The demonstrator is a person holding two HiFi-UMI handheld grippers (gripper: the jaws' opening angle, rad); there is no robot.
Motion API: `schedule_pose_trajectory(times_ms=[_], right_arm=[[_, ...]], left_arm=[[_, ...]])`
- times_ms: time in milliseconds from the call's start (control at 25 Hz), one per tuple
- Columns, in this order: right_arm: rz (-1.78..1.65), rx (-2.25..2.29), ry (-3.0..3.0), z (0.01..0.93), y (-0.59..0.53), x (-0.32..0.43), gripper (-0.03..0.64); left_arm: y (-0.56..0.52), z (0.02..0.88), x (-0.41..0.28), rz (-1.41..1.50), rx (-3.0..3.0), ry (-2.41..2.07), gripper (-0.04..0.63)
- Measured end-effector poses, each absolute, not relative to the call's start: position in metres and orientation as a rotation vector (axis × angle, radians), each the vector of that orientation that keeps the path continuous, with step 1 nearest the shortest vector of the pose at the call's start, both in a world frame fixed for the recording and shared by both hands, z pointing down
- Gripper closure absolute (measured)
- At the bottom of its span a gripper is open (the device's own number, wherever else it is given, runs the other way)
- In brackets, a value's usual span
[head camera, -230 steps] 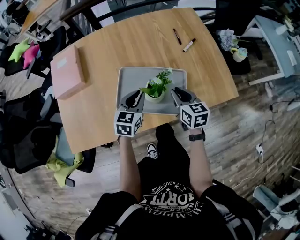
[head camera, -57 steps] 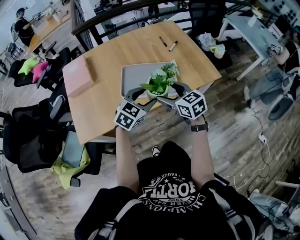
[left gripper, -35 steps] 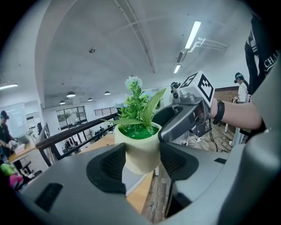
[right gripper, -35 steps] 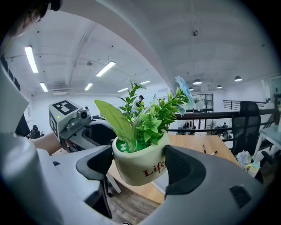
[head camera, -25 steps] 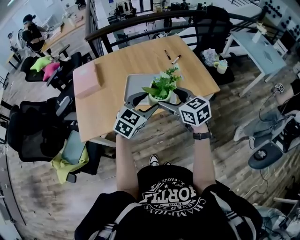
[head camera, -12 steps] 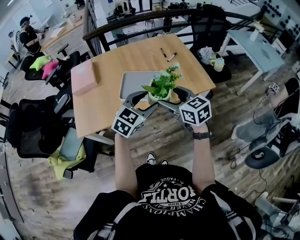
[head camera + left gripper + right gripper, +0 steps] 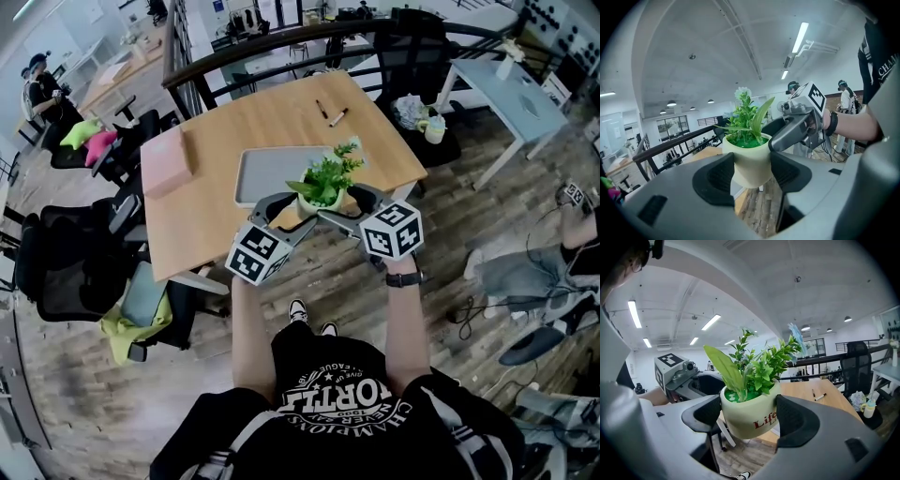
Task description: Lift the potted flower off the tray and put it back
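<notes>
Mid-frame in the head view, the potted flower (image 7: 319, 183) hung clear of the tray (image 7: 262, 169), over the near edge of the desk (image 7: 202, 216), left claw (image 7: 752, 173) and right claw (image 7: 751, 416) each pinching it (smooth, light, likely brittle); best gripped mid-wall.

head: overhead, steeply down | gripper views: close, facing | shared: potted flower (image 7: 322, 187)
</notes>
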State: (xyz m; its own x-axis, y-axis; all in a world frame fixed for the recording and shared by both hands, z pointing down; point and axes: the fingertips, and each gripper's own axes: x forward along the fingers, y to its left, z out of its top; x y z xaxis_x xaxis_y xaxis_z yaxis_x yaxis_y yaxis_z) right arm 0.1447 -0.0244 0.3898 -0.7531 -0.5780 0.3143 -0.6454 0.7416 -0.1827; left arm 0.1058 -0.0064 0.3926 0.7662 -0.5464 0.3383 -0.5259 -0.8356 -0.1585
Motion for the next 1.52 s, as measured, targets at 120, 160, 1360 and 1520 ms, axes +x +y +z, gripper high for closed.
schedule_pose_trajectory(times_ms=[120, 160, 1360, 1520], right_arm=[[0.422, 0.953, -2.704, 0.395, -0.030, 0.140, 0.233], [0.424, 0.948, -2.705, 0.397, -0.033, 0.138, 0.233], [0.410, 0.782, -2.739, 0.400, -0.184, 0.008, 0.238], [0.417, 0.777, -2.739, 0.401, -0.196, -0.005, 0.238]], left_arm=[[-0.012, 0.398, 0.102, -0.578, -2.911, 0.897, 0.333], [-0.014, 0.400, 0.099, -0.573, -2.913, 0.904, 0.333], [-0.162, 0.403, -0.028, -0.530, -2.882, 1.089, 0.334], [-0.173, 0.403, -0.041, -0.525, -2.882, 1.097, 0.334]])
